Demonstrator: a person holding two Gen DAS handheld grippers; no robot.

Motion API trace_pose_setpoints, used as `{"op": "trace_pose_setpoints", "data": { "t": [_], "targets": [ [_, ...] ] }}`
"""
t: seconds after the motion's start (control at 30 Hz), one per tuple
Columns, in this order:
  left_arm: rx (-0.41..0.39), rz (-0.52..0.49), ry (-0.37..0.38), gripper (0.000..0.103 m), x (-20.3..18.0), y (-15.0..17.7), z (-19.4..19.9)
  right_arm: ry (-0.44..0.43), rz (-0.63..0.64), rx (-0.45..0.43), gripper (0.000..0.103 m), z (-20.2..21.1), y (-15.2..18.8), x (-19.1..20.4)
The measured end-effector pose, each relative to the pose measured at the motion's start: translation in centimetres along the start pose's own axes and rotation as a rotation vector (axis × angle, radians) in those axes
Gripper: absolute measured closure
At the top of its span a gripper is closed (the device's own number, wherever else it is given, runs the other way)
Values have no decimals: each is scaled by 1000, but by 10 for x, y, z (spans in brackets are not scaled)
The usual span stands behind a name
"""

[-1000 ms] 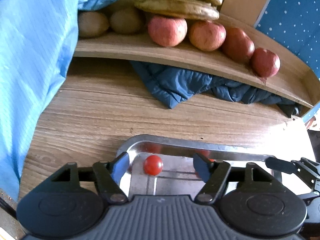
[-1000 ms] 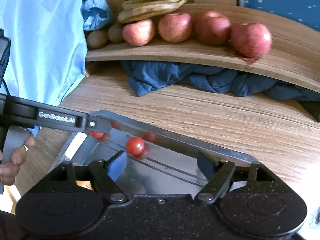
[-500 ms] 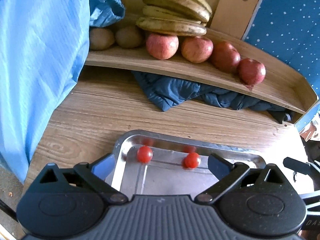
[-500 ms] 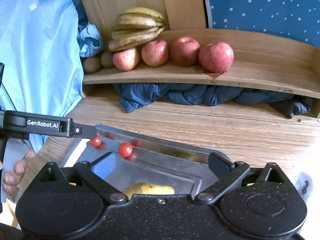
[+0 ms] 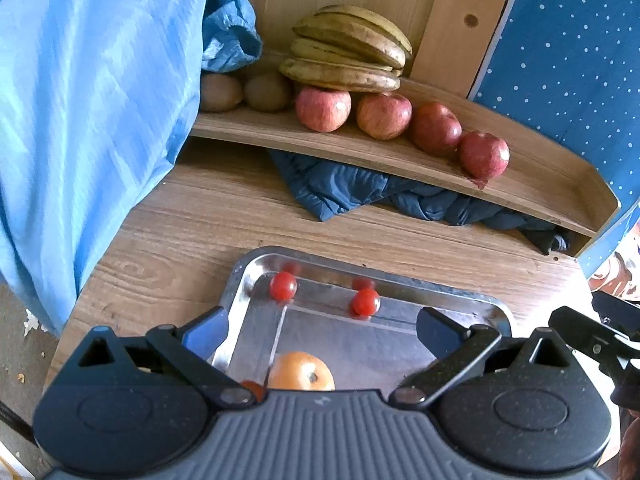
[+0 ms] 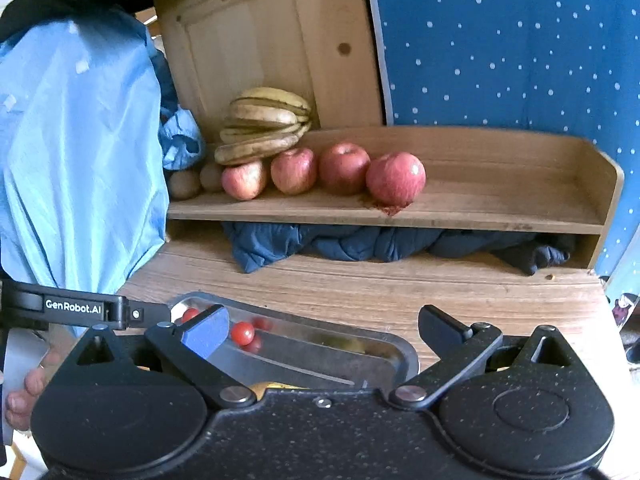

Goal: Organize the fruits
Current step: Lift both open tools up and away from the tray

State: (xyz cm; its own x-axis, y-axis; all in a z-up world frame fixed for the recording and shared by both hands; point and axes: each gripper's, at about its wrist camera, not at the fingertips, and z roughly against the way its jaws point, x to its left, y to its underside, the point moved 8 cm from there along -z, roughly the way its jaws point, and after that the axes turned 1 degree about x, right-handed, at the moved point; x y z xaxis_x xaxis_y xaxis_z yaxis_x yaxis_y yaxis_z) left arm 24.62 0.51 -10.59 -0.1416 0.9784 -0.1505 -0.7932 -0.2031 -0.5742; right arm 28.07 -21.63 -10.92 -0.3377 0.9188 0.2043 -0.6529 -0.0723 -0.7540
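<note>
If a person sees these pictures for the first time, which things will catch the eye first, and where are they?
First, the row of four red apples on the wooden shelf at the back, with a browning banana bunch resting at its left end. Next, the shiny metal tray on the table in front, holding two cherry tomatoes at its far edge and an orange nearer the camera.

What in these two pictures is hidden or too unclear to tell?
- Left wrist view: the orange fruit and a small red thing beside it are cut off by the left gripper body.
- Right wrist view: a yellow fruit in the metal tray is nearly all hidden behind the right gripper.
- Both views: the tray's near half is covered.
</note>
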Motion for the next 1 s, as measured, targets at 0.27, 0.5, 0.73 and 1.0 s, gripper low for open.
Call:
{"op": "trace_pose_setpoints", "data": {
  "t": [0.27, 0.5, 0.73, 1.0],
  "targets": [
    [-28, 13, -27, 1, -1, 10, 19, -17, 21, -11, 2, 18, 3, 2],
    [-46, 5, -25, 1, -7, 27, 35, -25, 31, -22, 2, 40, 16, 4],
    [-48, 5, -35, 1, -10, 45, 54, -33, 25, -33, 1, 61, 29, 7],
    [-51, -5, -54, 1, -7, 56, 69, -35, 16, -45, 1, 78, 36, 15]
  ]
}}
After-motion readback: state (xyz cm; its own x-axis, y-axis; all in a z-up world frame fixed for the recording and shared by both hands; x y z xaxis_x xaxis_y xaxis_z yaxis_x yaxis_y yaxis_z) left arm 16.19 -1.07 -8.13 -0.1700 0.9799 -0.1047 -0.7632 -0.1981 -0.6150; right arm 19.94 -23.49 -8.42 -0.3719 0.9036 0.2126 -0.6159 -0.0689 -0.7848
